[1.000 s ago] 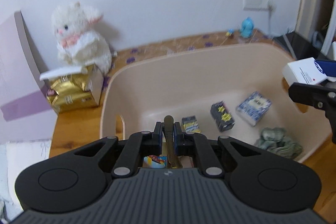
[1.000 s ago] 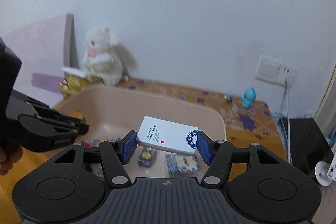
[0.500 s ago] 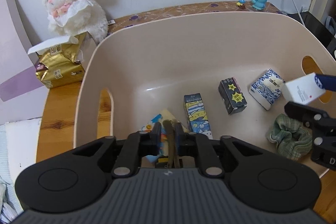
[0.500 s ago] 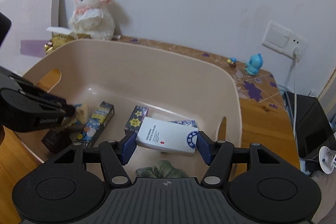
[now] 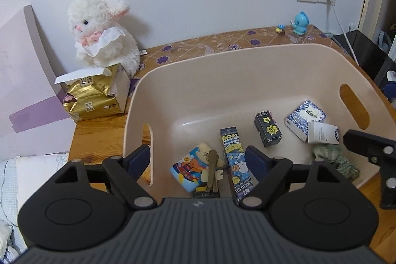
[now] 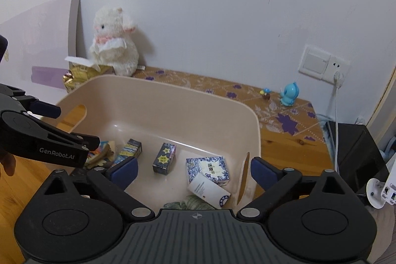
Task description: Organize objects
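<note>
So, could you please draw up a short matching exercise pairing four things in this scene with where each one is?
Things:
1. white box
2. plush rabbit
3. blue figurine
4. dark star box

Places:
A. on the patterned cloth below the wall socket
B. alone on the basin floor, near the middle
C. behind the gold package, against the wall
D. leaning on the blue-and-white pack in the basin

Pairs: 1-D, 2-C, 3-A, 4-B
</note>
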